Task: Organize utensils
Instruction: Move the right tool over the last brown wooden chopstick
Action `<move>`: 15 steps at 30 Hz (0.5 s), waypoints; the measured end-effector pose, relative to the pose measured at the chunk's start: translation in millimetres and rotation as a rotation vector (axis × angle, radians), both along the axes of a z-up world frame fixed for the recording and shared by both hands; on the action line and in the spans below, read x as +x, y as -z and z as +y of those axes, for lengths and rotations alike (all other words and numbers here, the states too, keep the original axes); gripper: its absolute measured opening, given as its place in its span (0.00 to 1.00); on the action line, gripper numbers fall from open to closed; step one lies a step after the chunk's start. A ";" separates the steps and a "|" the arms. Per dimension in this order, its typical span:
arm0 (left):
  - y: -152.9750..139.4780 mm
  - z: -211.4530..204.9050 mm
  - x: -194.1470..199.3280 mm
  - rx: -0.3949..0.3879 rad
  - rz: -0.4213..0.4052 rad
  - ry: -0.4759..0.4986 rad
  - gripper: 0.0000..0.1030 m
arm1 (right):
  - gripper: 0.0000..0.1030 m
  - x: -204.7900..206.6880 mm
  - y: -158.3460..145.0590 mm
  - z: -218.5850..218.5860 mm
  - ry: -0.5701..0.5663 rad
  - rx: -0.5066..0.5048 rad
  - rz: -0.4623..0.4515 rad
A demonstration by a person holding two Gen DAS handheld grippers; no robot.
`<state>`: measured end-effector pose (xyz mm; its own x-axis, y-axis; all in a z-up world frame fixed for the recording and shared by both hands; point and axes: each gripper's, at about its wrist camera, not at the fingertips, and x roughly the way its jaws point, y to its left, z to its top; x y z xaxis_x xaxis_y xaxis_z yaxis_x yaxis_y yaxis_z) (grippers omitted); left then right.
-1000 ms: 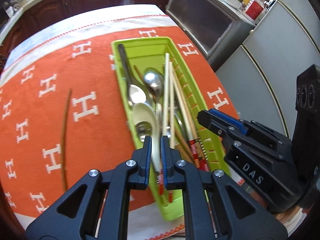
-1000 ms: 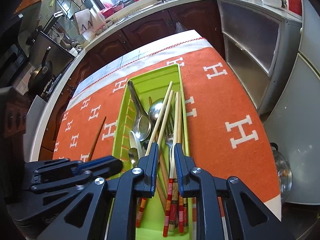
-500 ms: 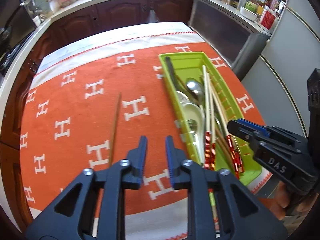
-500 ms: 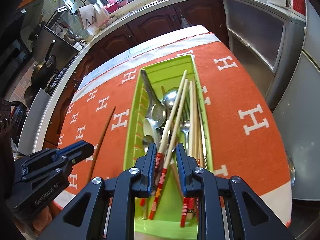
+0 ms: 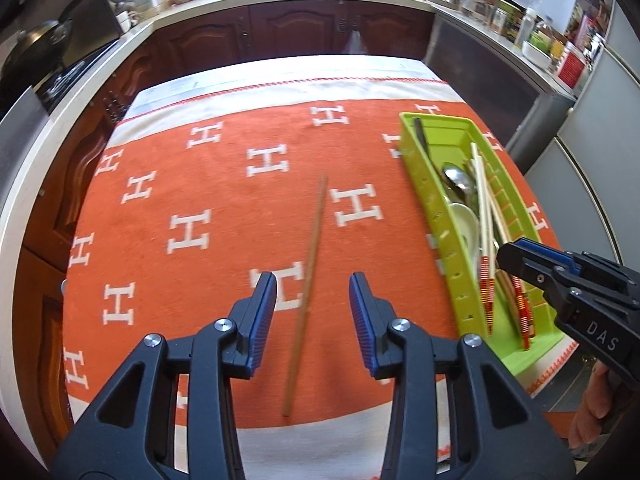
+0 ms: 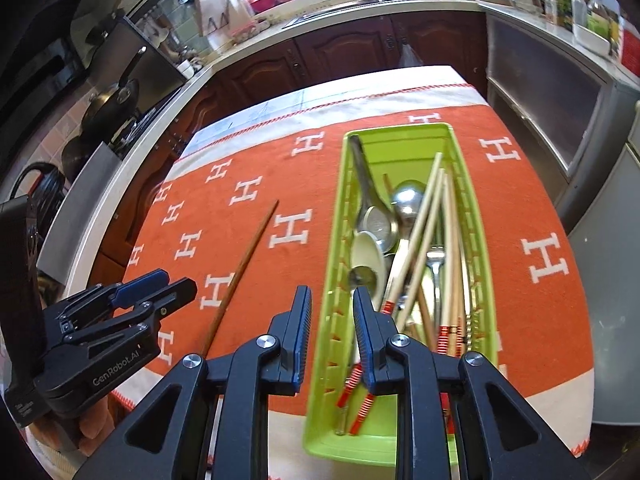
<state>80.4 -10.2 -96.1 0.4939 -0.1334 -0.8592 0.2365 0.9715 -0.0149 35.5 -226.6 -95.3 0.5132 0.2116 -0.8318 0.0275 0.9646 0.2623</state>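
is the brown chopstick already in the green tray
No, the brown chopstick lies on the orange cloth, apart from the green tray.

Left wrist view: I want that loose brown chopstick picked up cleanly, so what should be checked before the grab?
1. Brown chopstick alone on the orange cloth, nothing on it: ok.
2. Left gripper lined up, chopstick between its jaws: ok.
3. Jaws opening, nothing gripped: ok.
4. Pads down at the chopstick: cannot tell.
5. Right gripper clear of the chopstick, over the green tray wall: ok.
6. Room in the tray among the spoons and chopsticks: cannot tell.
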 end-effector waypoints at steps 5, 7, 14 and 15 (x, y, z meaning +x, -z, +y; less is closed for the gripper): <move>5.5 24.7 0.7 0.008 -0.011 -0.041 0.34 | 0.21 8.0 -2.7 20.9 -0.046 -0.035 0.003; 9.0 36.5 2.7 0.003 -0.007 -0.062 0.34 | 0.22 11.6 -3.9 31.1 -0.064 -0.049 -0.001; 18.5 63.7 7.6 0.012 -0.010 -0.119 0.34 | 0.24 32.5 0.5 64.2 -0.130 -0.089 0.000; 20.0 66.5 8.2 0.017 -0.012 -0.125 0.34 | 0.25 37.0 2.3 70.3 -0.141 -0.095 0.003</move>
<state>88.6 56.3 -116.1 0.5161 -0.0561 -0.8547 0.1140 0.9935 0.0036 72.6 -156.3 -97.6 0.4817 0.2014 -0.8529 -0.1094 0.9794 0.1695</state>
